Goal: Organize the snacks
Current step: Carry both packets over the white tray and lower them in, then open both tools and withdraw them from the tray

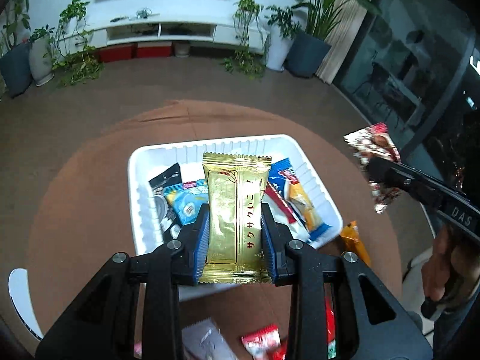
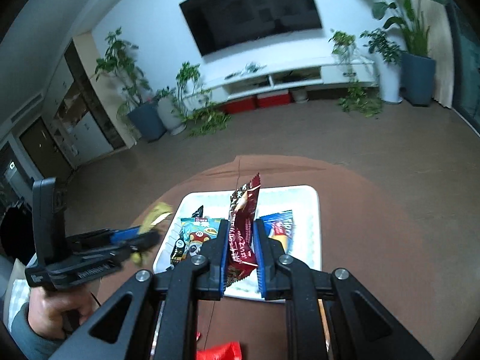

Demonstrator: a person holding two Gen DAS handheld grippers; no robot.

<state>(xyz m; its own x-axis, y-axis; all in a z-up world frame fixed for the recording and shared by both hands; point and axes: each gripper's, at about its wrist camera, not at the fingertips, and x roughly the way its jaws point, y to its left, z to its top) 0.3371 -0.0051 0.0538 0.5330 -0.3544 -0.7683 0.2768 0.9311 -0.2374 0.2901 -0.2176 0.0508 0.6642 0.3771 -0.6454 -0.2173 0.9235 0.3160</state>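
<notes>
Two grippers, each clamping one snack above the round brown table (image 1: 75, 198), left gripper (image 1: 235, 237) pinching a gold packet (image 1: 231, 210), right gripper (image 2: 241, 252) a dark red packet (image 2: 241, 234), one white tray (image 1: 228, 144) underneath holding about five packets, a few loose red ones near the table edge

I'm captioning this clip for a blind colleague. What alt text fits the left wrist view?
The left gripper holds a gold snack packet between its blue jaws, above a white tray already holding several snack packets, on a round brown table. At right, the right gripper holds a red-and-white patterned packet above the table's right edge.
</notes>
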